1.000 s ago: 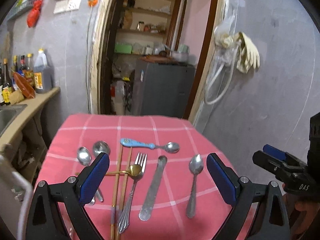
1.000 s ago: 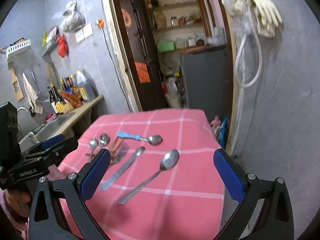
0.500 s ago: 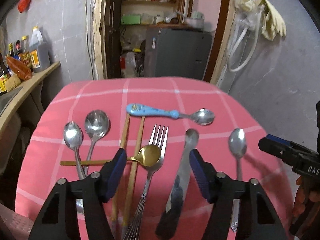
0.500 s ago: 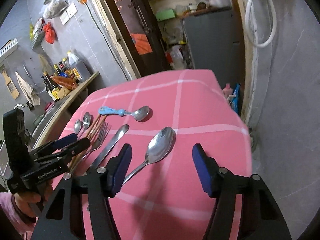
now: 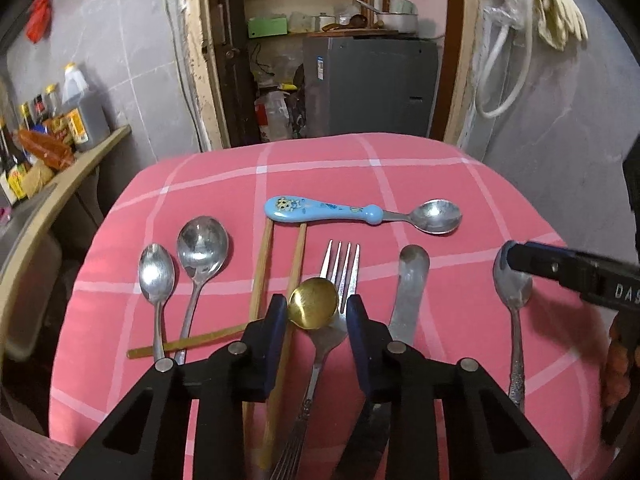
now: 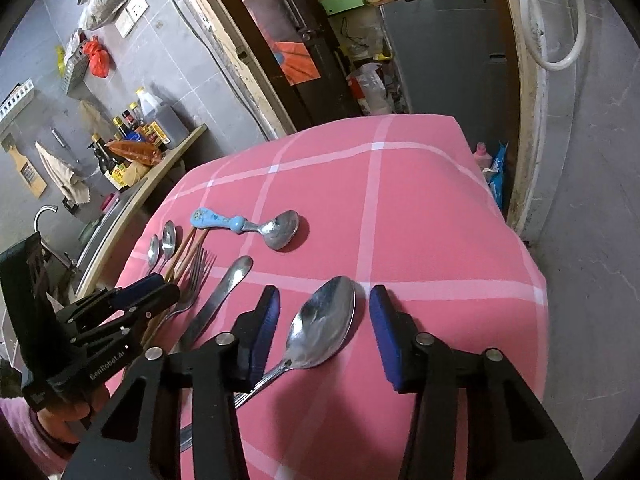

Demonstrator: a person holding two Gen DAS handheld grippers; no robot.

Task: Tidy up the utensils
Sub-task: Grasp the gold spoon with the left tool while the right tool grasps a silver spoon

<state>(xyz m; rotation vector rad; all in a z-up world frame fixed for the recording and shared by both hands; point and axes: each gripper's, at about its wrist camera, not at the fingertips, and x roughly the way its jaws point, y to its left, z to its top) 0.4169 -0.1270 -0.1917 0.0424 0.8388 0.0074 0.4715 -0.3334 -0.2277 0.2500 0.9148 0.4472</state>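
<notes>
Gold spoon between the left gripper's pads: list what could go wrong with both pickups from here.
1. The gold spoon lies on the fork and across the chopsticks; the left gripper, whose jaws have just been closing, may drag those along.
2. The right gripper, also just closing, straddles the large spoon at its rounded bowl, so it could slip or tilt.
3. The thin utensils lie flat on the tablecloth; the pads may pinch fabric.

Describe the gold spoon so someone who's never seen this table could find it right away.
On the pink checked tablecloth, look at the row of cutlery in the middle. The gold spoon lies crosswise over the chopsticks, its bowl resting on the fork. It is the only brass-coloured piece; the others are silver or blue-handled.
</notes>
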